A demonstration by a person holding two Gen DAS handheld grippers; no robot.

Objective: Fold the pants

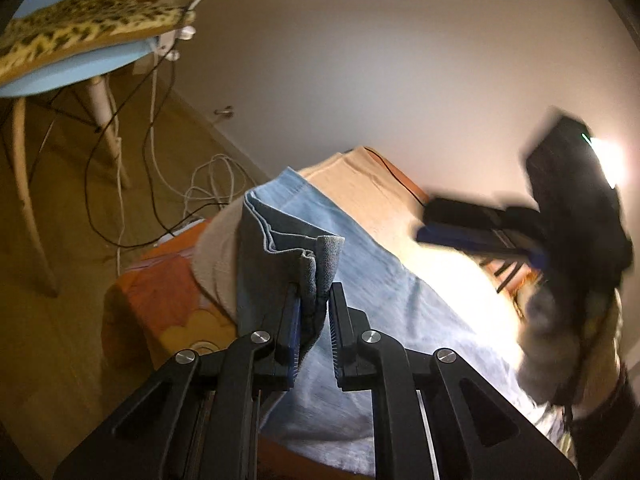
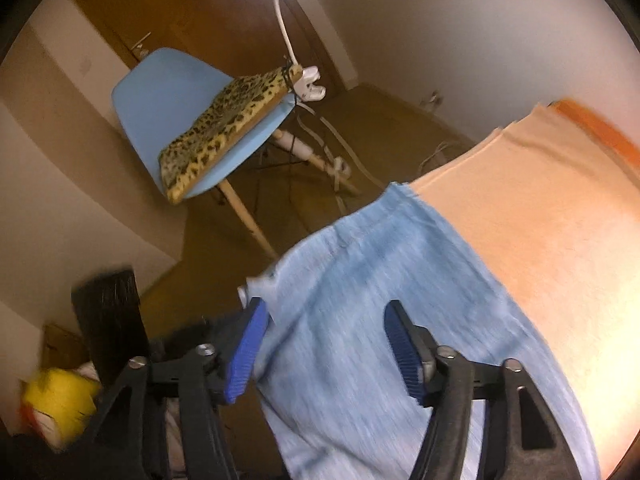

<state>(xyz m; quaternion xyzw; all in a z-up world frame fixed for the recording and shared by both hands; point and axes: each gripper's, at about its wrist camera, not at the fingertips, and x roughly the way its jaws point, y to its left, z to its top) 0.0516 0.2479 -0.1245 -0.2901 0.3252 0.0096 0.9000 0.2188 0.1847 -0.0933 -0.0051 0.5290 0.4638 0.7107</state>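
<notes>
Left gripper (image 1: 314, 312) is clamping a bunched fold of the jeans (image 1: 360, 280), lifting it off the rest. Right gripper (image 2: 324, 350) is hovering over the denim, jaws apart, pads gripping nothing. Jeans are lying across a peach cloth (image 2: 540, 216), near a blue chair (image 2: 160, 92).

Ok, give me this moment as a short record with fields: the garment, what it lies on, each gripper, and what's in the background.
garment: light blue pants, spread out, one edge lifted
surface: peach cloth over an orange cover
left gripper: shut on a bunched edge of the pants
right gripper: open above the pants, nothing between the pads
background: blue chair with a leopard-print cushion, cables on the wooden floor
image quality: right wrist view blurred
</notes>
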